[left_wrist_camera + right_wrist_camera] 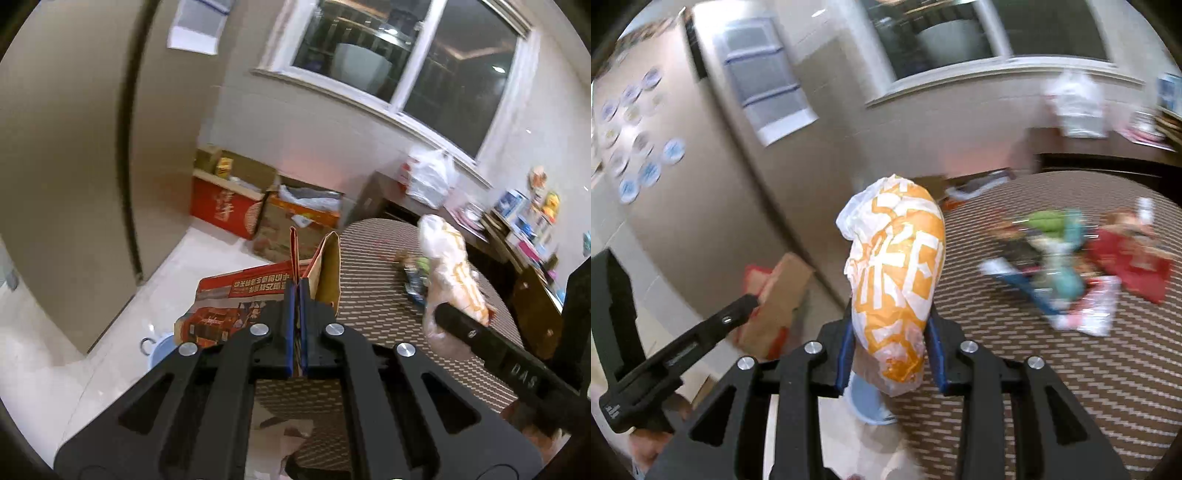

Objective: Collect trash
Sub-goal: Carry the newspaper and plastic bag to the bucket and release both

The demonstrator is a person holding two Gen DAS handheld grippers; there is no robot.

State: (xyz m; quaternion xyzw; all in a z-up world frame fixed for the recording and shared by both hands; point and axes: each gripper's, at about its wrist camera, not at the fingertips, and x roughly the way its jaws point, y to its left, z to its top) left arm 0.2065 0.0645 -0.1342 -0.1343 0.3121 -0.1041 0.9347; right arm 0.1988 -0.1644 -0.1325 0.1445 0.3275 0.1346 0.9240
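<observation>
While the left gripper (297, 291) jaws pinch the rim of a brown paper bag (327, 269) held off the worktop's near left edge, the right gripper (892, 332) jaws clamp an orange-and-white wrapper (895, 273), raised above the worktop (1052, 369). Loose litter (1067, 266) lies far right on the patterned top. Cardboard boxes (236, 203) sit on the floor by the far wall.

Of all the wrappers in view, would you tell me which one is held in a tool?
The orange-and-white wrapper, clamped in the right tool above the table edge; the other wrappers lie loose on the striped table.
</observation>
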